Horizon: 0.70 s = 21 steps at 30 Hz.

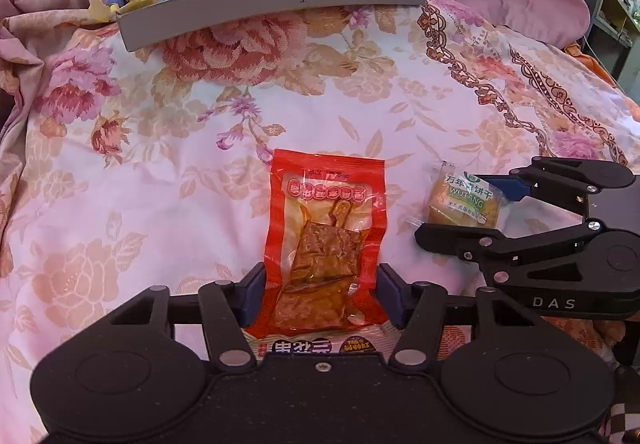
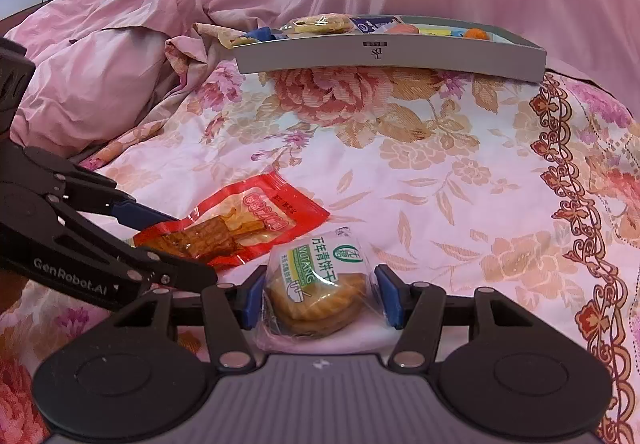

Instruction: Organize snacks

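Observation:
A red packet of brown dried tofu (image 1: 324, 228) lies on the floral bedspread, and the blue pads of my left gripper (image 1: 322, 292) press on its two long edges. In the right wrist view that left gripper (image 2: 188, 248) comes in from the left, closed on the red packet (image 2: 248, 220). A clear-wrapped pack of round biscuits with a green label (image 2: 316, 284) sits between the pads of my right gripper (image 2: 320, 300), which is closed on it. The left wrist view shows the right gripper (image 1: 452, 206) on the biscuit pack (image 1: 460, 200).
A shallow grey tray (image 1: 280, 4) (image 2: 400, 56) stands at the far side of the bed with several snacks in it. The floral bedspread (image 1: 160, 164) stretches between the tray and the grippers. A crumpled pink blanket (image 2: 120, 76) is piled behind and to the left. Shelving (image 1: 612, 4) stands at the far right.

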Tool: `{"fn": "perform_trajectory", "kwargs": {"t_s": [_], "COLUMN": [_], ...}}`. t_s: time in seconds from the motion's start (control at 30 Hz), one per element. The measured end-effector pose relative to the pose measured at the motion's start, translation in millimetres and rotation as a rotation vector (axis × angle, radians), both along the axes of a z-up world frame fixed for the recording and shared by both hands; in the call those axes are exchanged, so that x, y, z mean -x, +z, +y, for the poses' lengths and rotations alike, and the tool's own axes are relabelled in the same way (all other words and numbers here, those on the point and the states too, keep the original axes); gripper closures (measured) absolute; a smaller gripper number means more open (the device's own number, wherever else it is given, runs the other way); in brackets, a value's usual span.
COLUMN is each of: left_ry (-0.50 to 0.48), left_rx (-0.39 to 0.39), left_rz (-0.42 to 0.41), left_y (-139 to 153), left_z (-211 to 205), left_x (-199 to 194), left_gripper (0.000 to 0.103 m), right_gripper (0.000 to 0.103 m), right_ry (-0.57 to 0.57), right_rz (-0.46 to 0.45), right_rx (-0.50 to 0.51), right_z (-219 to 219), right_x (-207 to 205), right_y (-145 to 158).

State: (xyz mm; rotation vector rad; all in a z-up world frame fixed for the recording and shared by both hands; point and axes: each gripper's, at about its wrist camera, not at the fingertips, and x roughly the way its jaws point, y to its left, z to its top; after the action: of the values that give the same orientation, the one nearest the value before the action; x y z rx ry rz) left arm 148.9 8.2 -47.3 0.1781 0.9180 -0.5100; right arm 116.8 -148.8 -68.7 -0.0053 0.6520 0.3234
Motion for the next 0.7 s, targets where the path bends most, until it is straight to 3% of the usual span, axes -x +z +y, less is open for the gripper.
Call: {"fn": "perform_trajectory", "kwargs": {"t_s": [0.37,0.7], "left_ry": [0.075,0.083], "left_rx": [0.174,0.207], "left_rz": [0.035,0.022], "left_y": [8,9], "left_z": [13,16], "left_x": [-4,-3], "left_gripper": [0.061,0.062], "right_gripper": [0.042,0.042], "right_ry": [0.000,-0.003], "right_rz": [-0.003,-0.002], "right_rx": [0.002,-0.002], "right_z": [0,-1], "right_x": [1,1], "right_y": [2,2]}}
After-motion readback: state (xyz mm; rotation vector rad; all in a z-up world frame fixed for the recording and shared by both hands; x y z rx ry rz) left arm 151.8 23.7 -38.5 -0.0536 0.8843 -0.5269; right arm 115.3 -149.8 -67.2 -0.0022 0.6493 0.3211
